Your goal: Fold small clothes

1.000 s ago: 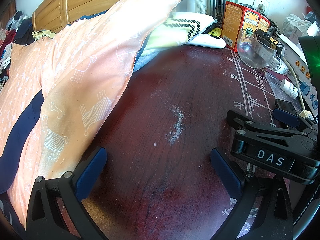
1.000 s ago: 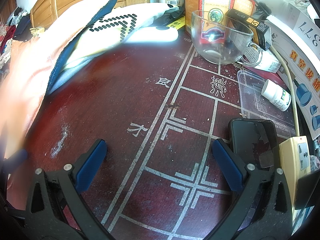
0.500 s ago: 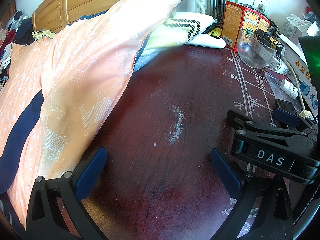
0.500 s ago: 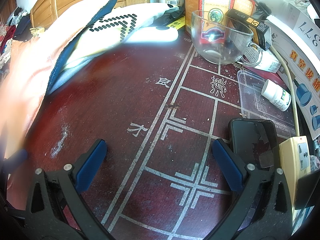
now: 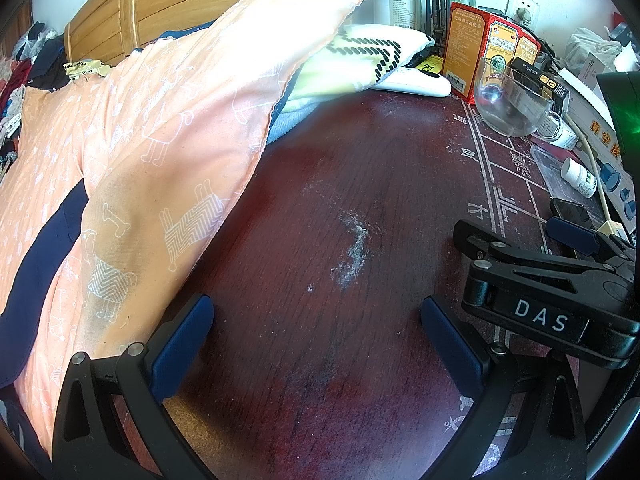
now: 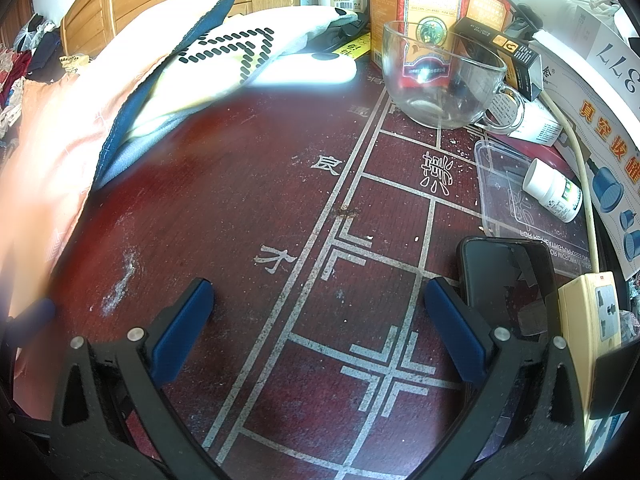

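Along the table's [image 5: 360, 168] left edge I see soft peach printed cloth [image 5: 168, 152]; my left gripper [image 5: 316, 340] and right gripper [image 6: 320, 328] gape empty over scuffed dark-red wood.

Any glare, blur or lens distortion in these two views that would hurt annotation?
Left wrist view: sunlight blows out the top of the orange fabric; the dark table stays sharp; fisheye bends the edges. Right wrist view: the white remote and the patterned cloth are washed out by glare, and the left border smears into haze; the glass cup reads clearly.
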